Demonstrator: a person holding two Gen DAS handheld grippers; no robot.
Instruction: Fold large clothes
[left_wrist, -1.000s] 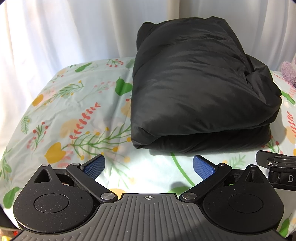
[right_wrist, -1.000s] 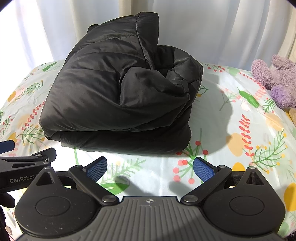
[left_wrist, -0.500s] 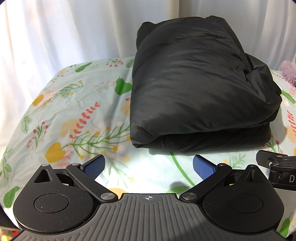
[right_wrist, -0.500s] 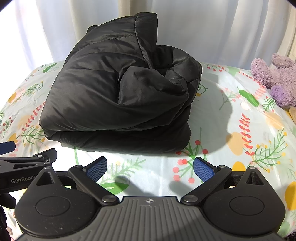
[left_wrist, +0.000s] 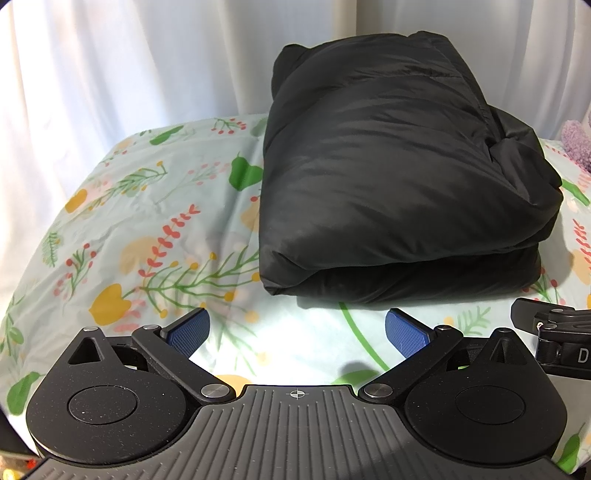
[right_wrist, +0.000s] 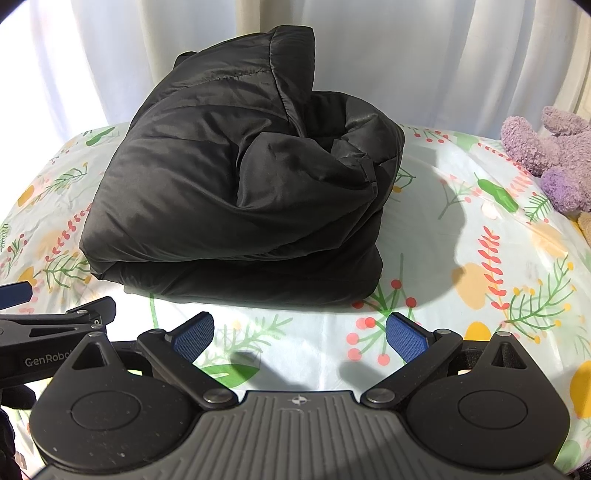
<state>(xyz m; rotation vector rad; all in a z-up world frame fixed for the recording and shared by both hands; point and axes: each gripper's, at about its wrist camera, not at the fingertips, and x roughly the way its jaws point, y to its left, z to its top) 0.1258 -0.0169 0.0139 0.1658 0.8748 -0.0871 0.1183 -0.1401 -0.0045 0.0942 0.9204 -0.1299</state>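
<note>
A black puffy jacket (left_wrist: 391, 184) lies folded into a thick bundle on the floral sheet (left_wrist: 147, 229); in the right wrist view the same jacket (right_wrist: 236, 192) shows its rumpled right side. My left gripper (left_wrist: 295, 332) hovers just in front of the bundle's near edge, open, nothing between its blue pads. My right gripper (right_wrist: 301, 334) is also open and empty, a short way before the bundle's near fold. Each gripper's black body shows at the edge of the other's view: the right gripper (left_wrist: 554, 332) and the left gripper (right_wrist: 48, 325).
White curtains (left_wrist: 129, 66) hang behind the bed. A purple plush toy (right_wrist: 554, 147) sits at the far right on the sheet. Bare sheet (right_wrist: 498, 258) lies to the right of the jacket and to its left in the left wrist view.
Almost nothing has changed; both grippers stay open in front of the folded jacket, with only a slight drift of the views.
</note>
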